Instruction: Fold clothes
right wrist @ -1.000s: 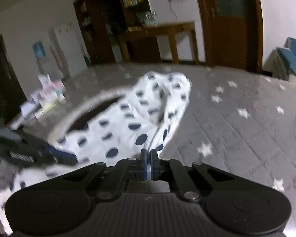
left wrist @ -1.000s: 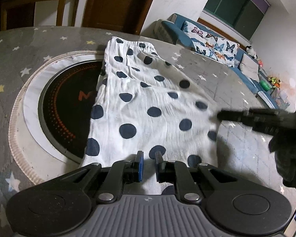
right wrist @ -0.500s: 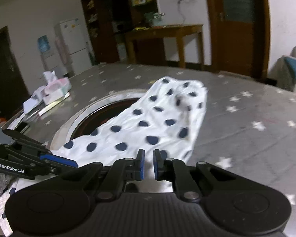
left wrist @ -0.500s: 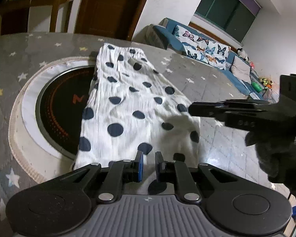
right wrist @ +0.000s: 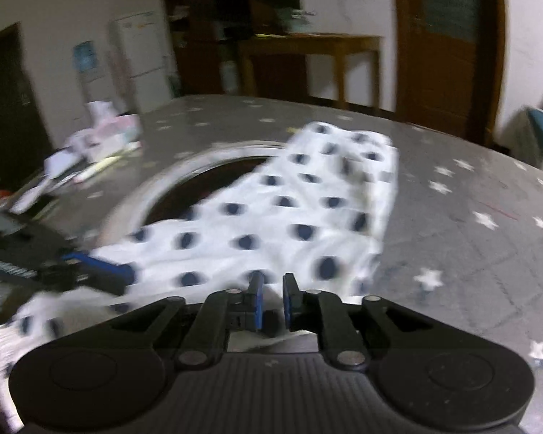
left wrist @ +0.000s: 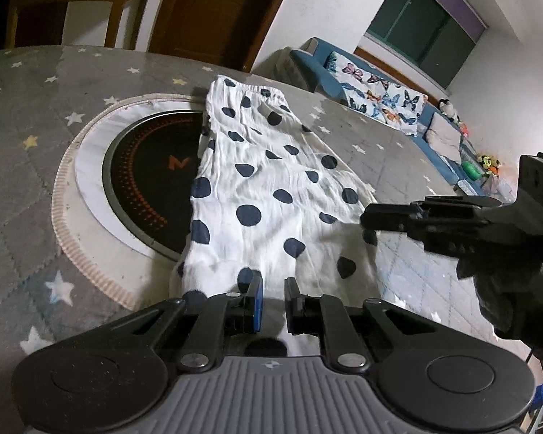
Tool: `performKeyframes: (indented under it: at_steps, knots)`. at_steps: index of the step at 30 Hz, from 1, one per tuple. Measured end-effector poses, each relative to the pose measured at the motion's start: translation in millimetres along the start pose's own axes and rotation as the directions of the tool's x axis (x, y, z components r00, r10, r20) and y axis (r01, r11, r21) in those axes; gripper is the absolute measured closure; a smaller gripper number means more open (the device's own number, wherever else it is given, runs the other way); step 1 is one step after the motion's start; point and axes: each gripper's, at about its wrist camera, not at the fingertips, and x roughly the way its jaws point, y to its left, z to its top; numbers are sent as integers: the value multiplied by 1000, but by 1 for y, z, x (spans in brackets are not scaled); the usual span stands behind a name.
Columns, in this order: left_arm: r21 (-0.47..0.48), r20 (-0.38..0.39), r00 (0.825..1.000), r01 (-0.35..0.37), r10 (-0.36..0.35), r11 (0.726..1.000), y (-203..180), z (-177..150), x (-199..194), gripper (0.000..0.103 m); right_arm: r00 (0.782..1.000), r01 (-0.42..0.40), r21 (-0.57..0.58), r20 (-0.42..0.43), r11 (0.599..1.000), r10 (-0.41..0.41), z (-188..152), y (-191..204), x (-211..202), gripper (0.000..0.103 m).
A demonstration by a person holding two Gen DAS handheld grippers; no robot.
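A white garment with dark blue polka dots [left wrist: 264,188] lies lengthwise on the table, its left side over the round hob. My left gripper [left wrist: 272,298] is at the garment's near end, jaws almost together with white cloth pinched between them. The right gripper [left wrist: 367,217] reaches in from the right and hovers at the garment's right edge. In the blurred right wrist view, the right gripper [right wrist: 271,298] has its jaws opening, with the garment [right wrist: 289,224] lying just beyond and under them and not pressed. The left gripper [right wrist: 126,275] shows at the left edge of that view.
The table wears a grey star-patterned cover [left wrist: 36,115] with a black round hob [left wrist: 152,188] set in a white ring. Papers and tissue packs [right wrist: 105,133] lie at the far side. A blue sofa [left wrist: 380,97] and a wooden side table [right wrist: 307,47] stand beyond.
The right gripper's jaws have parted from a shut grip on the cloth. It has moved in over the garment's right edge. The left gripper drew back a little, still pinching the near end.
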Motion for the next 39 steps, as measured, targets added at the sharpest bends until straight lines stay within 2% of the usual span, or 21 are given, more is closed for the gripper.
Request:
performKeyframes:
  at_steps: [5, 7, 10, 12, 15, 19, 24, 29, 36, 39]
  knots:
    - [32, -4, 1000, -1, 1, 999, -1, -12, -8, 89, 995, -93, -68, -29, 993, 91, -11, 36, -4, 75]
    - [29, -4, 1000, -3, 3, 1000, 3, -17, -10, 89, 993, -104, -81, -59, 991, 99, -19, 44, -2, 75]
    - [20, 4, 1000, -5, 5, 1000, 7, -21, -16, 89, 994, -76, -106, -88, 992, 66, -35, 53, -2, 75]
    - [16, 15, 1000, -2, 2, 1000, 8, -21, -22, 88, 995, -58, -114, -86, 992, 48, -35, 57, -9, 75]
    - [29, 49, 999, 15, -17, 999, 3, -21, -35, 88, 996, -72, -114, -51, 991, 67, -29, 67, -23, 74]
    - [68, 72, 997, 34, -39, 997, -5, -27, -47, 88, 990, -140, -109, -16, 984, 139, -24, 87, -31, 74]
    - [66, 48, 999, 16, -19, 998, 1, -39, -44, 88, 980, -197, -108, -45, 974, 193, -34, 107, -21, 74]
    - [41, 34, 999, 10, -11, 999, 12, -47, -41, 89, 983, -169, -105, -84, 980, 161, -53, 112, -8, 74]
    - [60, 70, 997, 19, -23, 998, 1, -40, -54, 88, 983, -179, -75, -45, 981, 176, -48, 109, -26, 74]
    - [67, 76, 997, 25, -30, 997, -4, -34, -52, 88, 982, -175, -70, -82, 982, 169, -53, 109, -19, 73]
